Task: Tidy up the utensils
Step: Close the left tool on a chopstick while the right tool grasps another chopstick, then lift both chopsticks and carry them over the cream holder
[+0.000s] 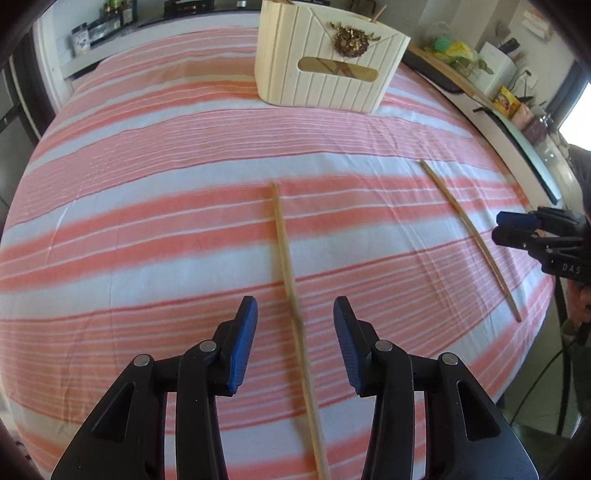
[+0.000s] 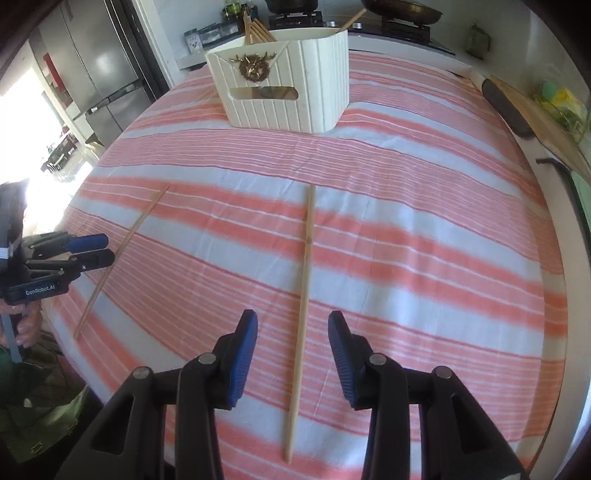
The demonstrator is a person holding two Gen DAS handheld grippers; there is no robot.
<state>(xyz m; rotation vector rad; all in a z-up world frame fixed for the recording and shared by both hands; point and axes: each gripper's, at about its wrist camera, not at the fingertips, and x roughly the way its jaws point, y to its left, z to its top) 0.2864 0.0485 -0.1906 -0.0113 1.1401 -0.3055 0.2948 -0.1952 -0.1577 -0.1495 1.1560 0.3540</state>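
Chopstick between spread, unclenched left gripper fingers, untouched, on striped cloth.

I'm in a home kitchen: a steel fridge stands to one side, a gas stove with a pan beyond my cloth-covered counter.

The left claw tilts steeply downward, its blue pads standing apart with nothing pressed between them. The right claw is pitched down at a similar slant, its blue pads likewise parted and gripping nothing. Each claw shows at the edge of the other's view, side on. The person's fingers wrap the left claw's handle from below.
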